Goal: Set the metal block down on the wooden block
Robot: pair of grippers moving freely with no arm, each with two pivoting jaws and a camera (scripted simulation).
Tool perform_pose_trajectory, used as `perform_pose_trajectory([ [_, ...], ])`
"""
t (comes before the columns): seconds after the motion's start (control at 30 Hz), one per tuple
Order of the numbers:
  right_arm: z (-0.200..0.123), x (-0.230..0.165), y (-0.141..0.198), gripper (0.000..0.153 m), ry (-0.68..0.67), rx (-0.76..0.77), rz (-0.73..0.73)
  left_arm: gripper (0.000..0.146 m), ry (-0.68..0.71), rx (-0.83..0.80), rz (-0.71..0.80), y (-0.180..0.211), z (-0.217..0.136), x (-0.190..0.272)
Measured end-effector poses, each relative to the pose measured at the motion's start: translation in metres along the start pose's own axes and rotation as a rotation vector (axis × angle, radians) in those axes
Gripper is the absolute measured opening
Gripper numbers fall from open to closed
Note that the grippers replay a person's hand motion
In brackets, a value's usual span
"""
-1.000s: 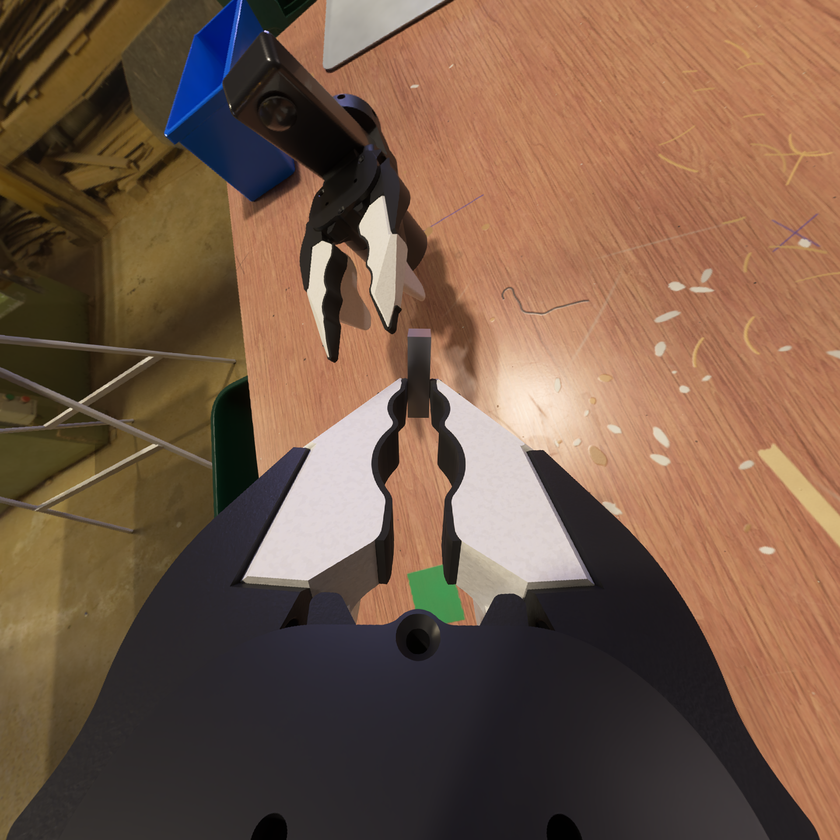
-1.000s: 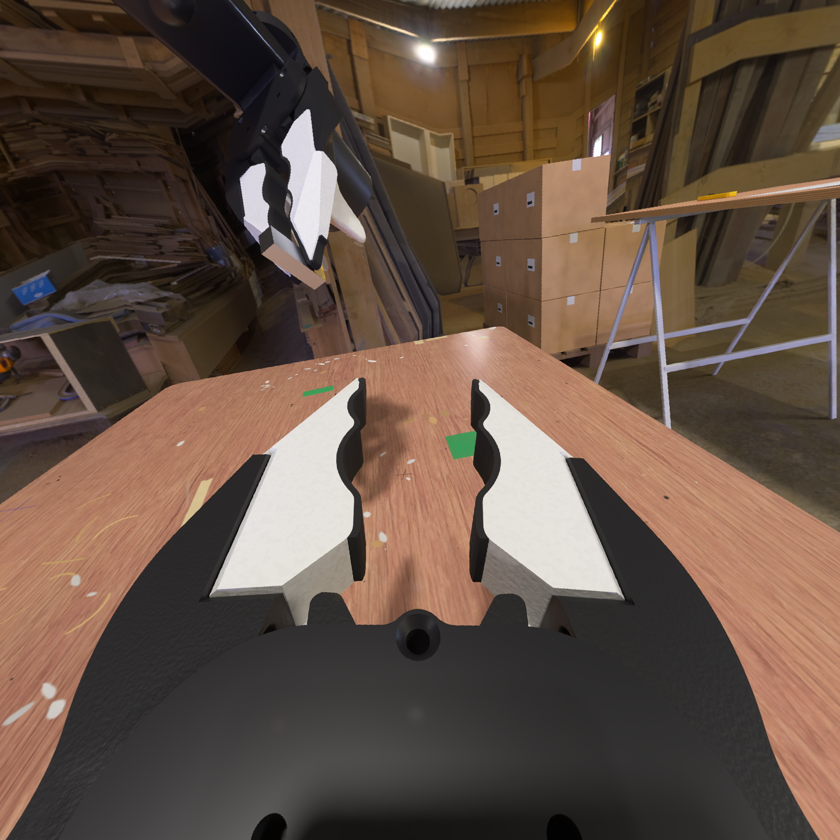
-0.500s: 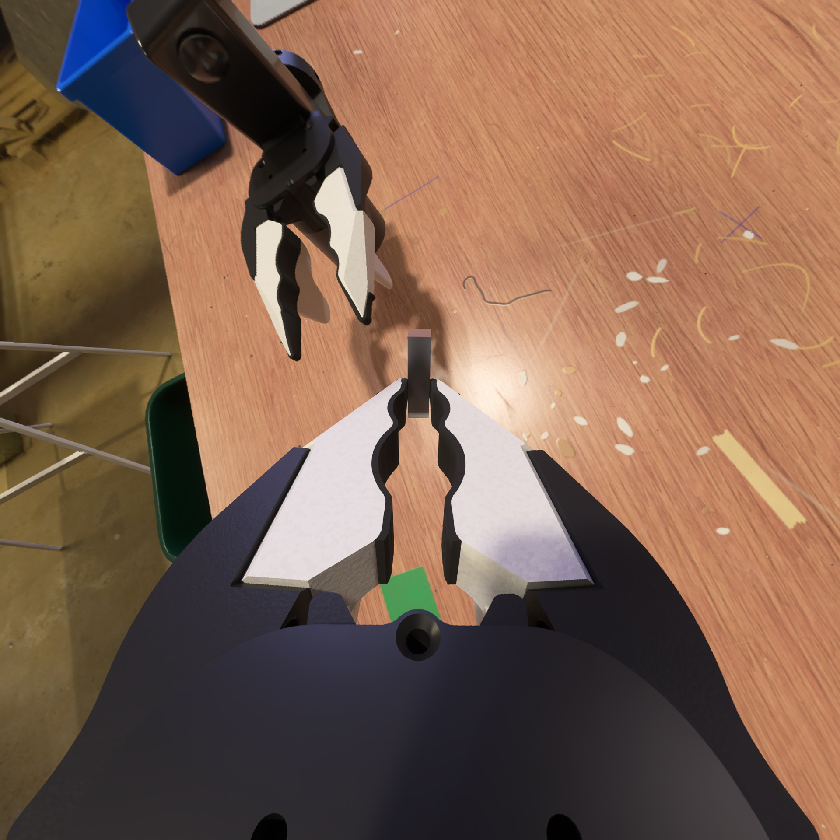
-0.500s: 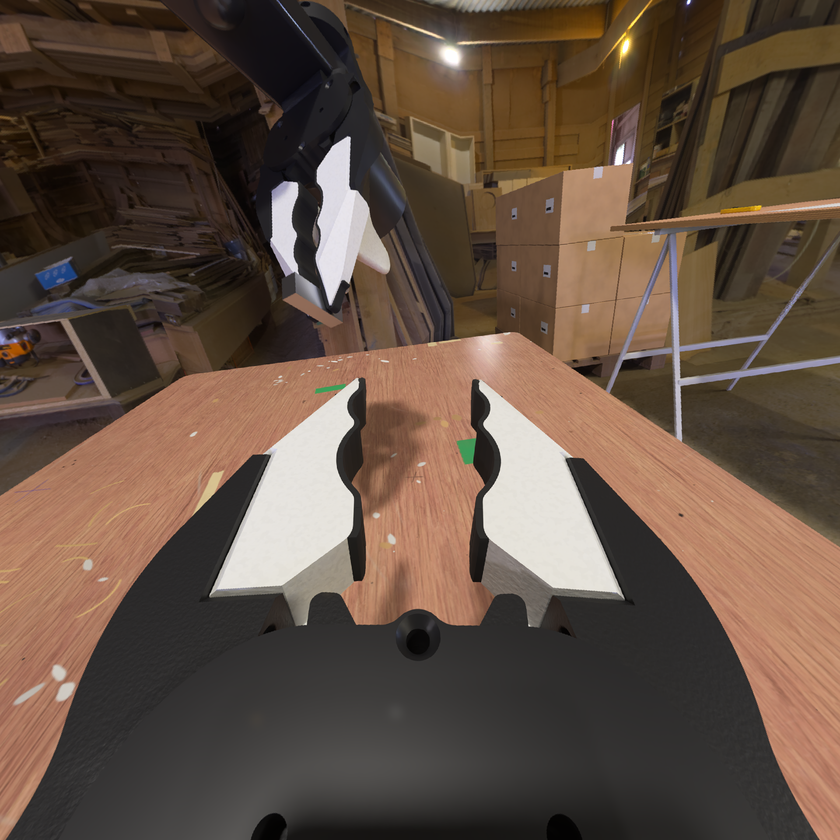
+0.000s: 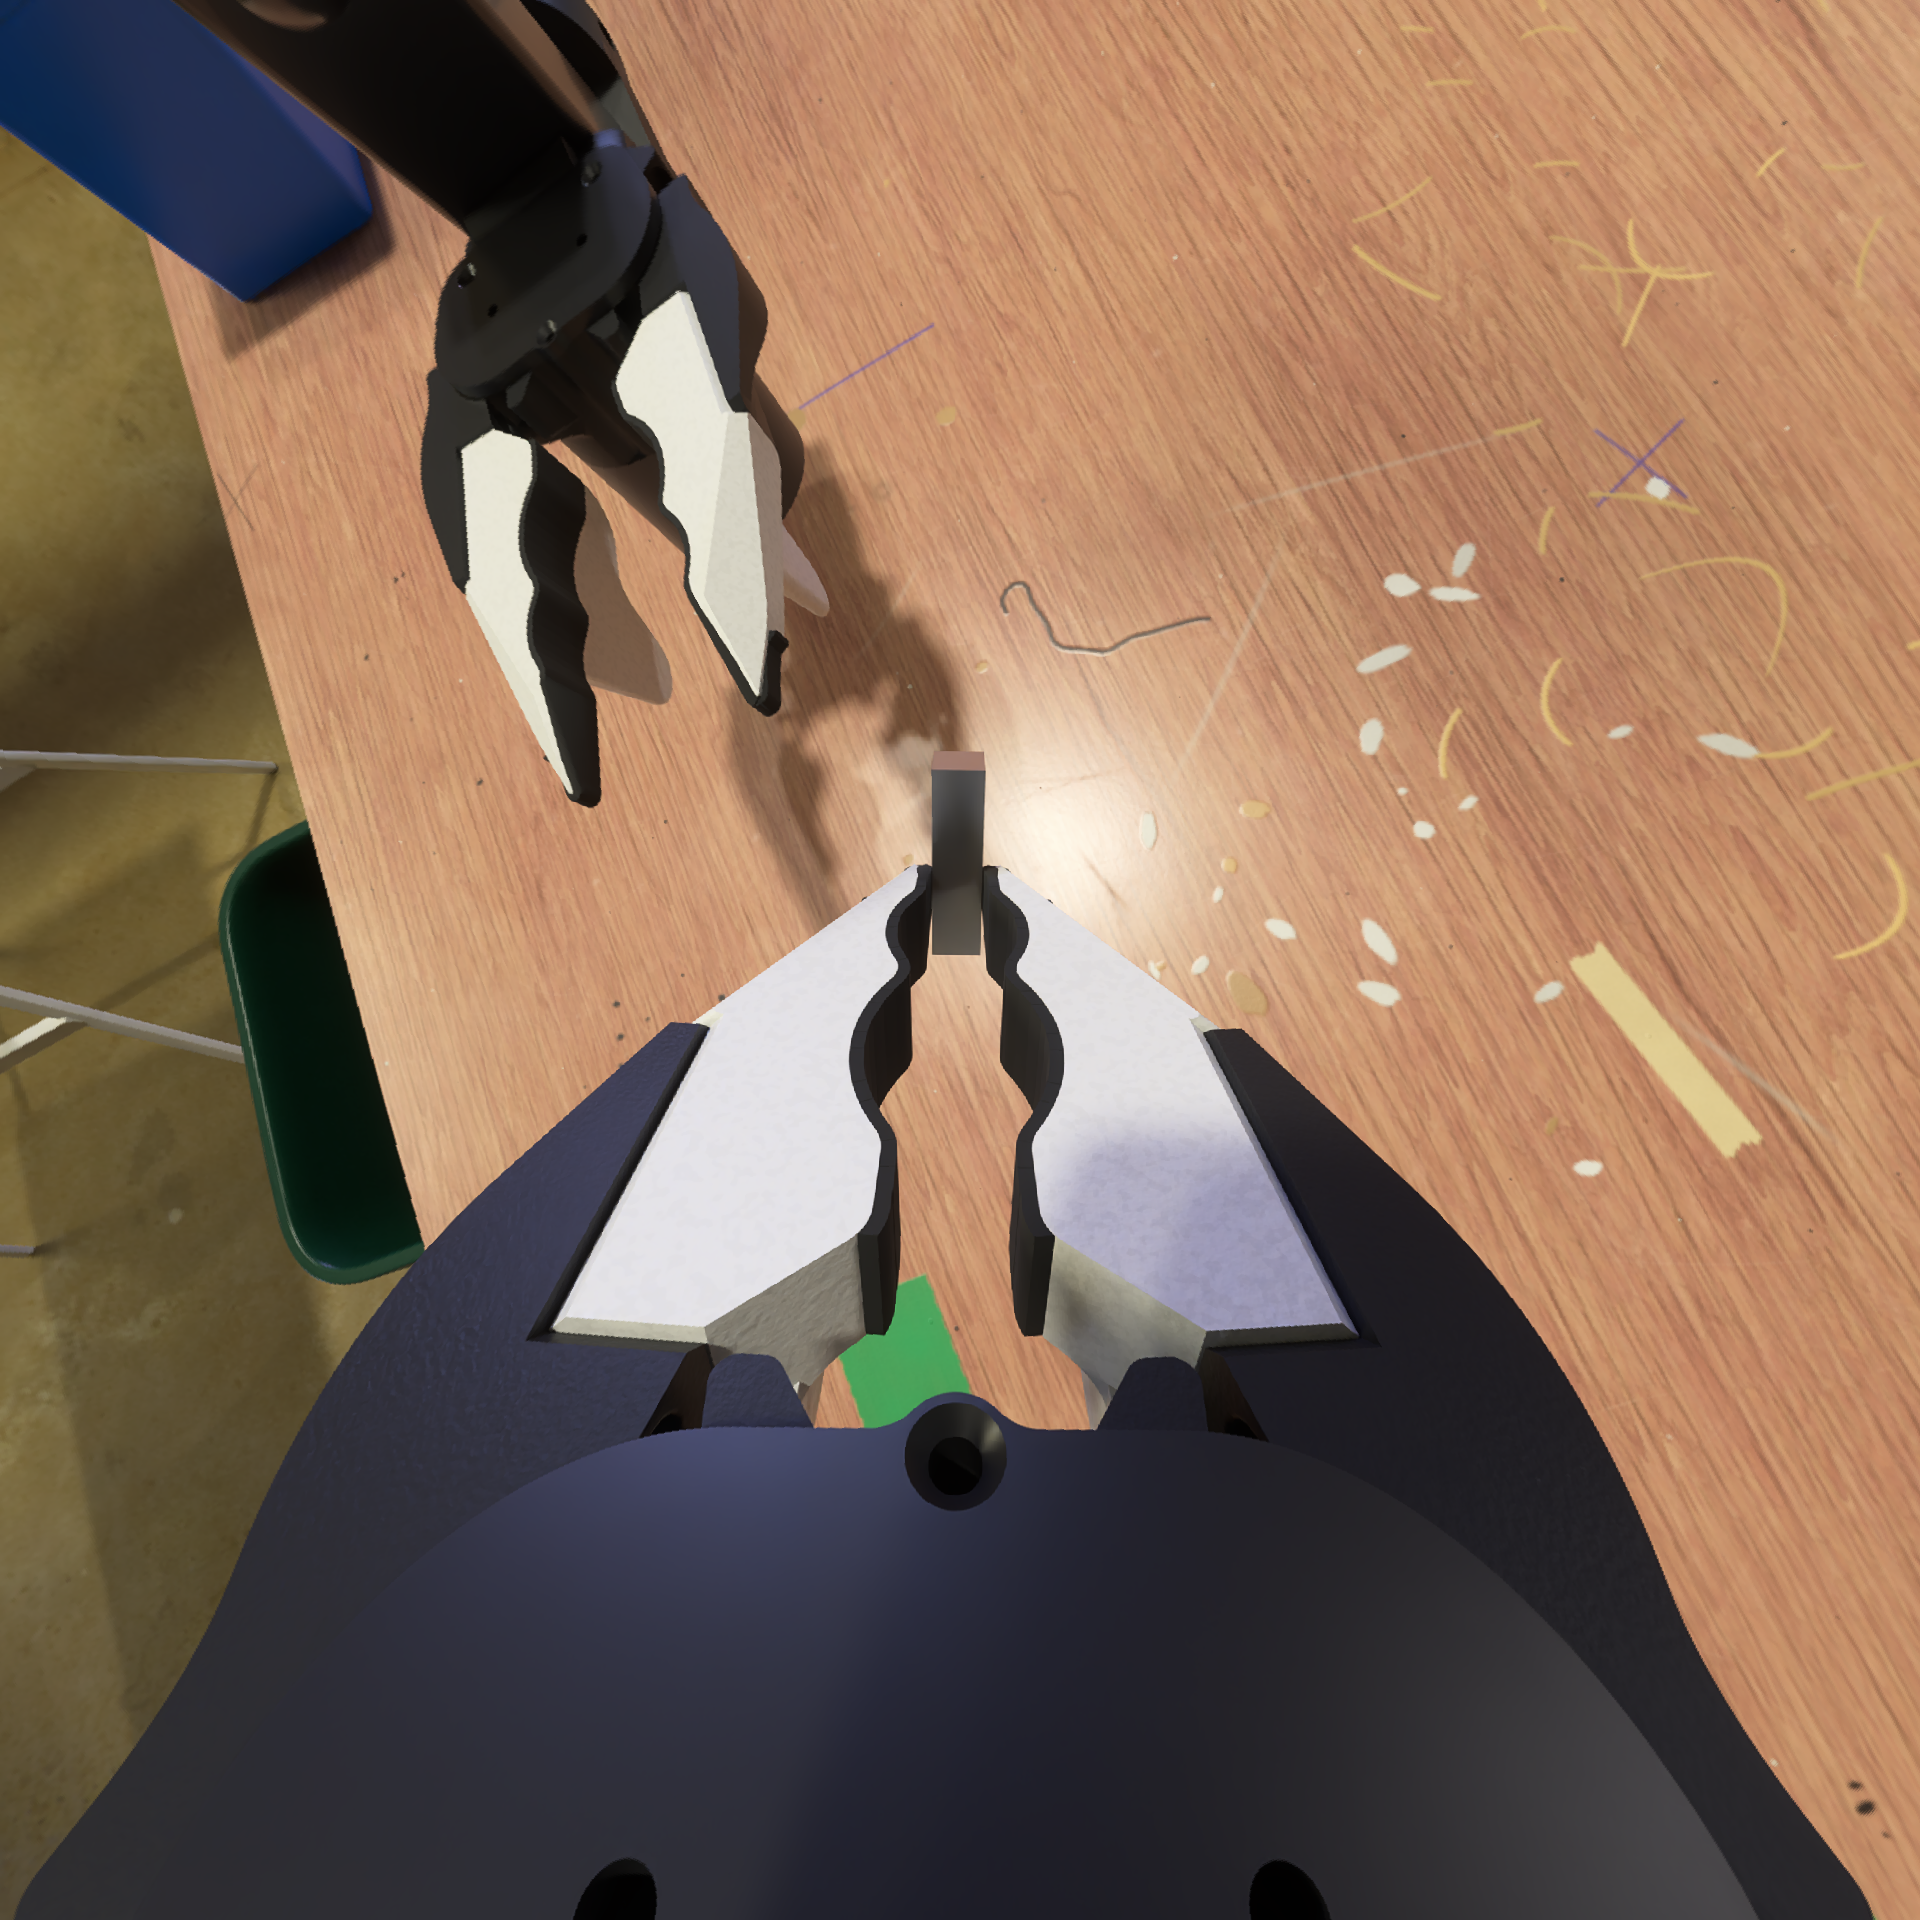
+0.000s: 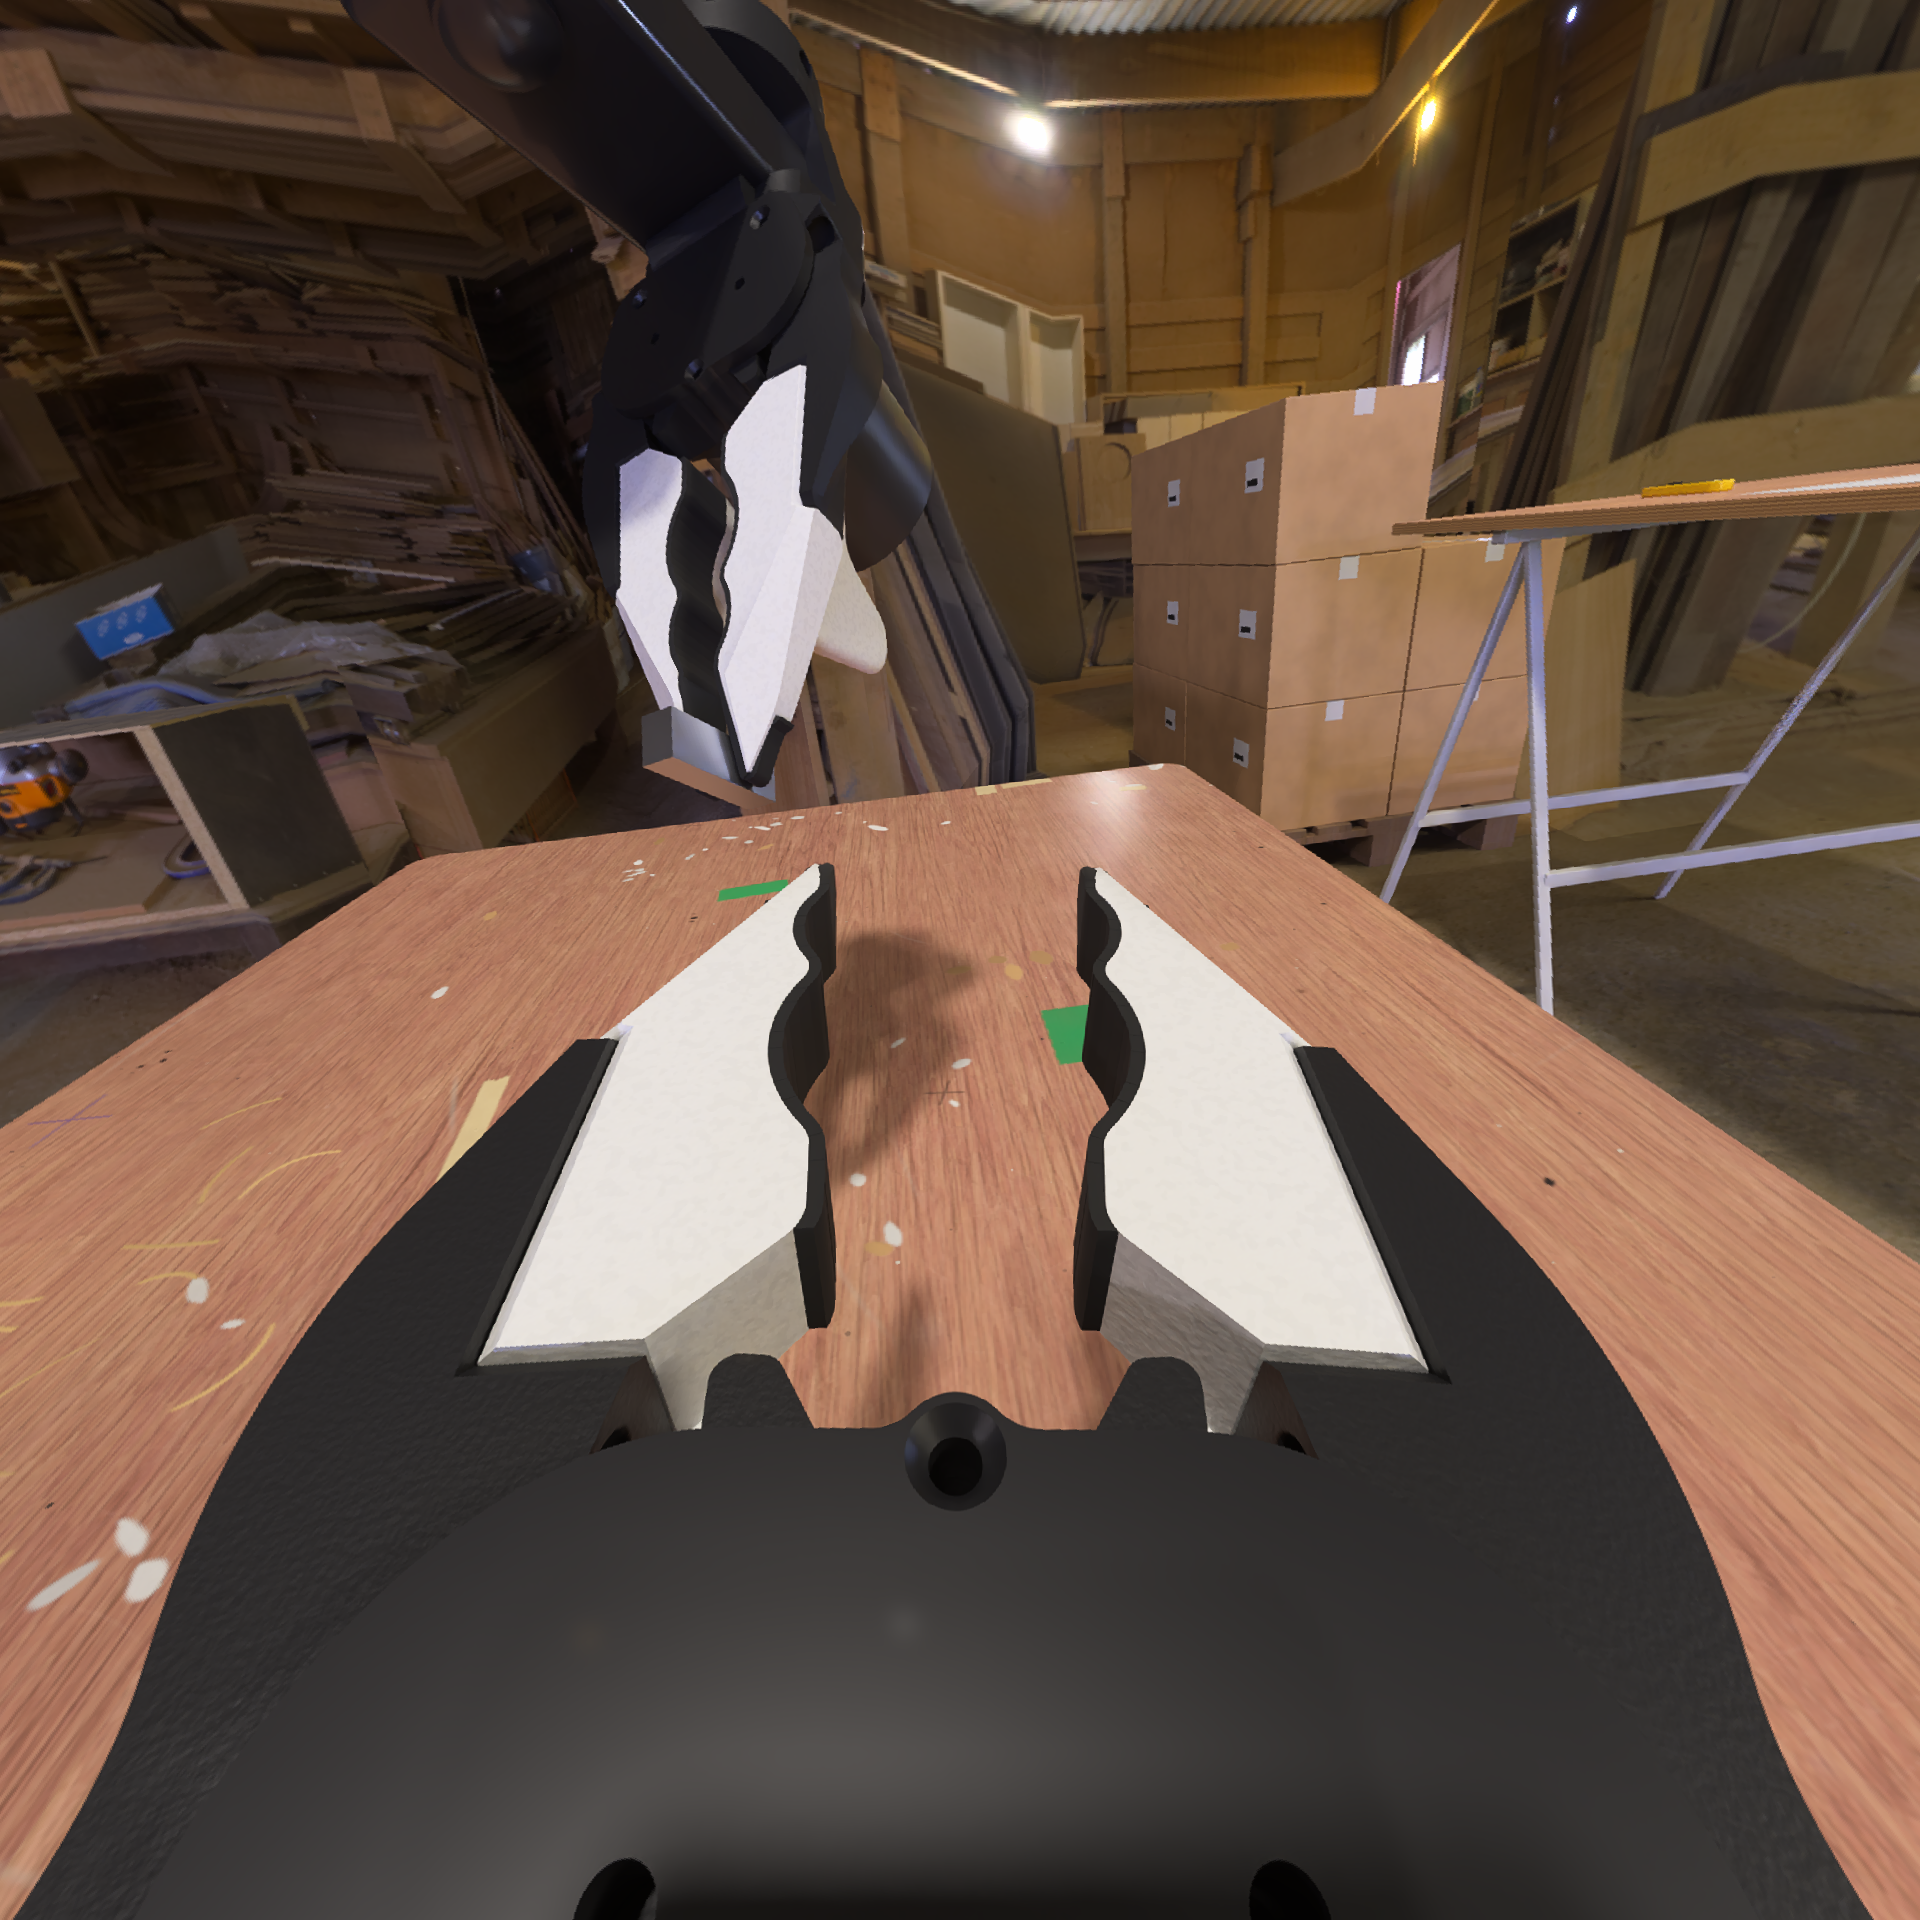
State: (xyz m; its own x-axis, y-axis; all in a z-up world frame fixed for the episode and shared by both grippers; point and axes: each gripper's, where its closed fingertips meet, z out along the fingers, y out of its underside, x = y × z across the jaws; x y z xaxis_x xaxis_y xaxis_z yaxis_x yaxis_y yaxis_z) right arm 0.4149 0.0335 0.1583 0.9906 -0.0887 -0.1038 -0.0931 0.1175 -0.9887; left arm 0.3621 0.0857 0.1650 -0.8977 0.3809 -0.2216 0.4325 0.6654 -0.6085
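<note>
Left claw [image 5: 956,883] pinches metal block [image 5: 956,862] above scuffed wooden table [image 5: 1351,312]; right claw [image 6: 956,883] spread.

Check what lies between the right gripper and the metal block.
Nothing. In the left wrist view, only bare tabletop shows between the open right gripper and the metal block, which is clamped in the left gripper.

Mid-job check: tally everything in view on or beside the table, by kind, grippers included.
Grippers: 2 (left gripper, right gripper)
Metal block: 1
Bins: 2 (blue bin, green bin)
Green patches: 2 (far patch, near patch)
Total: 7
</note>
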Motion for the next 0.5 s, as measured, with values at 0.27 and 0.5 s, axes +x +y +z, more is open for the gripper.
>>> perform_pose_trajectory([
  [0.27, 0.0, 0.0, 0.0, 0.047, 0.0, -0.003, -0.004, 0.009, 0.024, -0.037, -0.019, 0.007, -0.001, 0.008],
  [0.5, 0.0, 0.0, 0.001, 0.046, -0.001, -0.007, -0.007, 0.009, 0.06, -0.149, -0.065, 0.033, 0.0, 0.039],
])
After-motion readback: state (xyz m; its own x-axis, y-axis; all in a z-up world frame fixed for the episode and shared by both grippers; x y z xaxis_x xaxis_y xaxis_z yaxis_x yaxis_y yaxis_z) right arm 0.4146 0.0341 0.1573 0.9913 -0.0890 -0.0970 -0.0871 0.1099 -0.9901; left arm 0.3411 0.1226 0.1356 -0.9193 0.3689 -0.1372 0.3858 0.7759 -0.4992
